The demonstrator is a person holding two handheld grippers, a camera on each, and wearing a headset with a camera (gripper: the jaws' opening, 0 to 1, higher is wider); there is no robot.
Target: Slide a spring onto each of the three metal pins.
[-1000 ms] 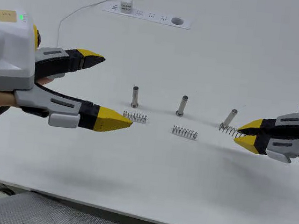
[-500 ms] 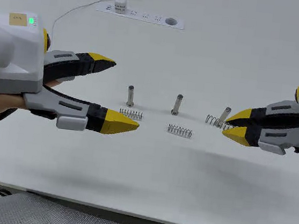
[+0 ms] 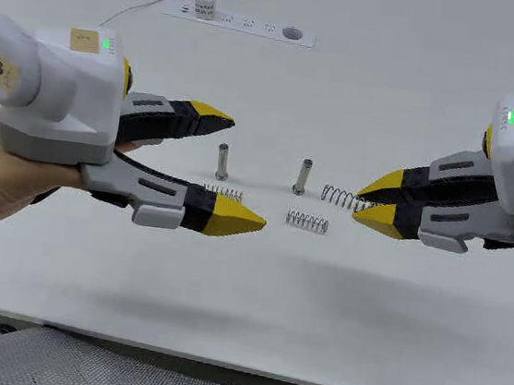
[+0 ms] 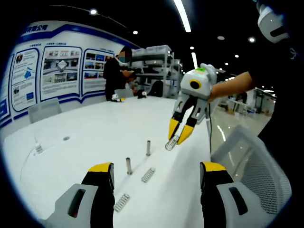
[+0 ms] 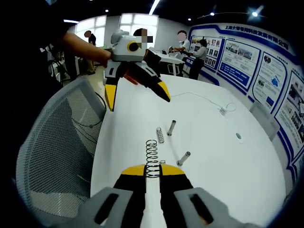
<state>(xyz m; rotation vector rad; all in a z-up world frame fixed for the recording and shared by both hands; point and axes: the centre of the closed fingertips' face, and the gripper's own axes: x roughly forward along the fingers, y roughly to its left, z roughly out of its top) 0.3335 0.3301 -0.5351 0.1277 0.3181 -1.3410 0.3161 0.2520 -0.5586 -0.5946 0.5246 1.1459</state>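
Scene: A person at a white counter works two hand-held tools over a row of small metal pins and springs.
Right gripper: The right gripper has its yellow tips pinched together on one end of the carried spring.
Carried spring: It appears lifted clear of the counter and lies roughly level. Its free end points at the middle pin and sits just beside it; whether they touch cannot be told.
Left gripper: The left gripper has its jaws spread wide and holds nothing. It hovers near the left pin, with its lower jaw crossing in front of the spring there in the head view.
Pins: The left pin and the middle pin both stand upright on the counter, and both are bare.
Loose springs: The left spring lies flat just in front of the left pin. The middle spring lies flat in front of the middle pin, apart from it.
Step in hand: This looks like the first threading, with a spring picked up and brought to a pin but not yet on one.
Next move: The level spring likely has to be tipped upright so its open end sits over the pin's top. It would then be lowered straight down and let go only once the coils have caught. A spring held by one end can flex, so the free end may skate off the tip.
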